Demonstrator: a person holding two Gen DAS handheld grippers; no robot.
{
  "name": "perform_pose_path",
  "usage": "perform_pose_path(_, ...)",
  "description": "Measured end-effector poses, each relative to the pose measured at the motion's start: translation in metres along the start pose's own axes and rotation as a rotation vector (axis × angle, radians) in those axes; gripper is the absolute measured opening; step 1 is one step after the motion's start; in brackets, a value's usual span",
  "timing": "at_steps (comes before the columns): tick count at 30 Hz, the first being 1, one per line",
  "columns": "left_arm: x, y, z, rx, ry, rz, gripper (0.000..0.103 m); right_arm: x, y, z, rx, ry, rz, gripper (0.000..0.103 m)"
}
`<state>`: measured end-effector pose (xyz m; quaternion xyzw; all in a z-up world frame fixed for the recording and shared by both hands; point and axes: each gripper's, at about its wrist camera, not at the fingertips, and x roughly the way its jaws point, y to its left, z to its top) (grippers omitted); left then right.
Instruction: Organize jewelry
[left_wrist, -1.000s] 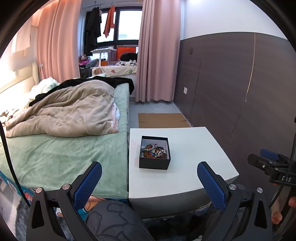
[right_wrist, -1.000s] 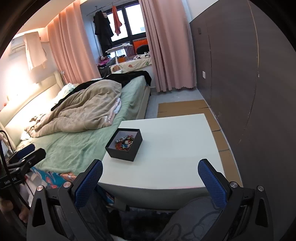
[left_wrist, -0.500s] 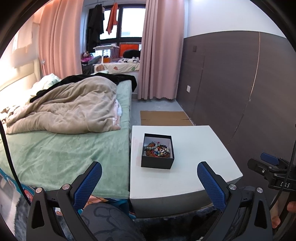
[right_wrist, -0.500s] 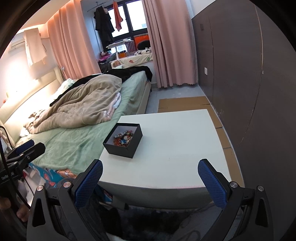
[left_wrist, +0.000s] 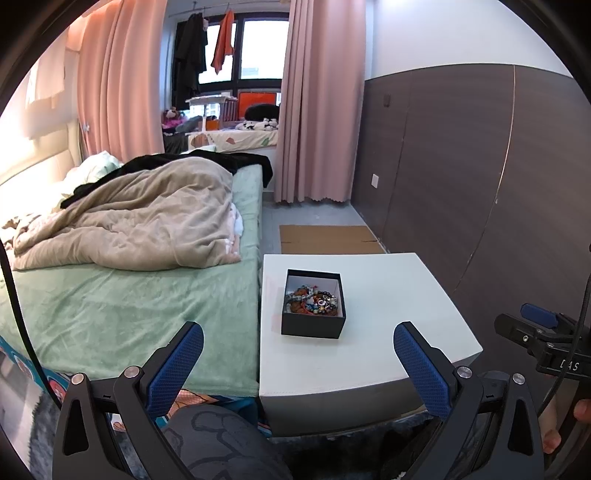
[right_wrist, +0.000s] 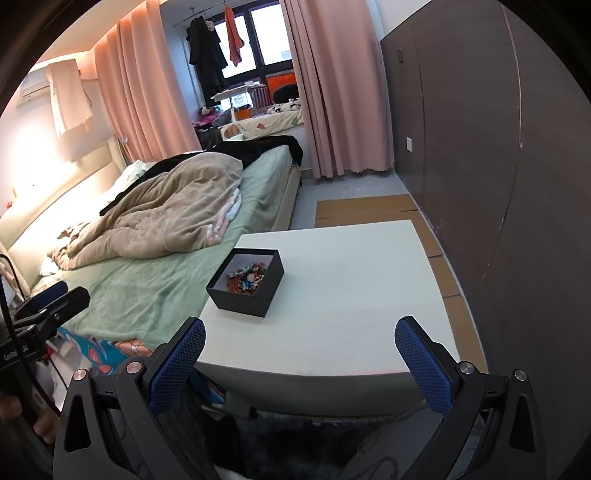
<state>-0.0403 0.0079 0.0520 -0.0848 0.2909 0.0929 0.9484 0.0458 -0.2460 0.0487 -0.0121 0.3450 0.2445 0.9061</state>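
Note:
A small black box (left_wrist: 313, 325) (right_wrist: 242, 301) stands on the white table (left_wrist: 388, 295) (right_wrist: 351, 288), near its left side. Inside lies a tangle of beaded jewelry (left_wrist: 312, 300) (right_wrist: 246, 277) in red, blue and silver. My left gripper (left_wrist: 295, 363) hangs open short of the table's near edge, nothing between its blue-padded fingers. My right gripper (right_wrist: 300, 360) is open too, just before the table's near edge and to the right of the box. Each gripper shows at the margin of the other's view.
A bed (left_wrist: 110, 306) with a green sheet and a beige blanket (left_wrist: 140, 221) runs along the table's left side. A dark panelled wall (left_wrist: 480, 166) stands to the right. Flat cardboard (left_wrist: 328, 240) lies on the floor beyond the table. Pink curtains (left_wrist: 317, 110) hang at the back.
Both grippers have crept forward and slightly up toward the table; the box sits a little lower and larger in both views. Nothing on the table has moved.

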Motion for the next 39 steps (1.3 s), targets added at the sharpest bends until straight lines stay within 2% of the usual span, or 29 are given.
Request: perform_pose_path(39,-0.0087,-0.0035,-0.0045,0.005,-0.018,-0.003,0.103,-0.0010,-0.0012,-0.0074,0.014,0.002,-0.009,0.103)
